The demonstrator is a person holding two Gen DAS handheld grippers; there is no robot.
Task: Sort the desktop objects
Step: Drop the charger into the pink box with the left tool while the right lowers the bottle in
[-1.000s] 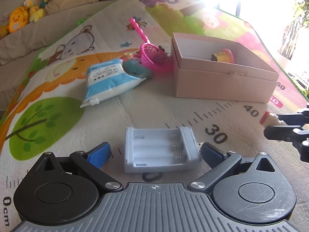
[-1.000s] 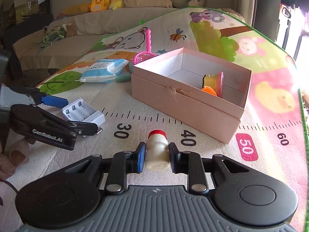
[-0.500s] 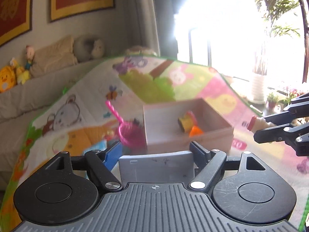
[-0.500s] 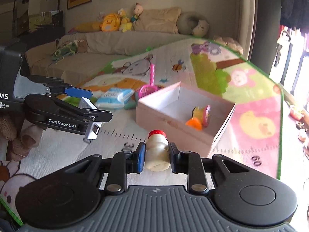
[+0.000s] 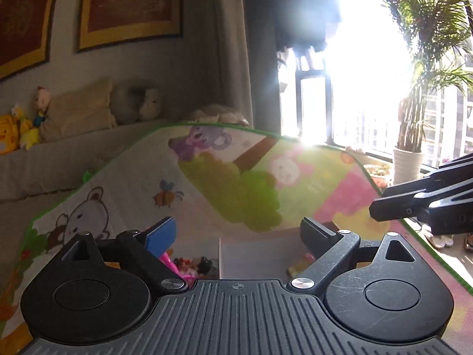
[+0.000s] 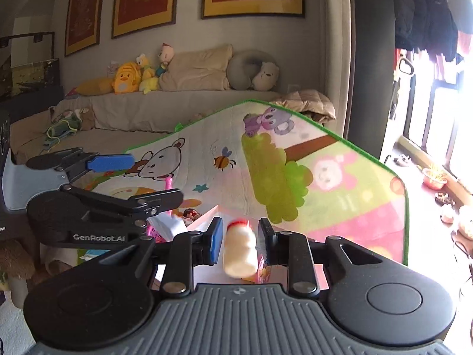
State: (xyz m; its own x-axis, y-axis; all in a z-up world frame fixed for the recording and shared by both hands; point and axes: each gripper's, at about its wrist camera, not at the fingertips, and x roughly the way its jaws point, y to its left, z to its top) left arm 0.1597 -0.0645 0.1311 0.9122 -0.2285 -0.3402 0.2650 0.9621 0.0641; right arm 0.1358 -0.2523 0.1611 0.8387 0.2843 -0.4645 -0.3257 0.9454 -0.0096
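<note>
My left gripper [image 5: 236, 236] is open and empty above the pink cardboard box [image 5: 260, 256]; the white battery case is out of sight. It also shows in the right wrist view [image 6: 145, 177], at the left. My right gripper [image 6: 240, 238] is open, its pads apart from the small white bottle with a red cap [image 6: 239, 248], which is blurred between the fingers above the box [image 6: 207, 220]. The right gripper's fingers [image 5: 414, 204] show at the right edge of the left wrist view.
A pink toy basket [image 5: 180, 266] with small toys lies left of the box on the colourful play mat [image 5: 242, 189]. A sofa with plush toys [image 6: 130, 78] runs along the back wall. A bright window and potted palm [image 5: 411, 136] are at the right.
Both grippers rose and moved over the box. The left gripper opened and the battery case is gone from it. The right gripper opened around the bottle.
</note>
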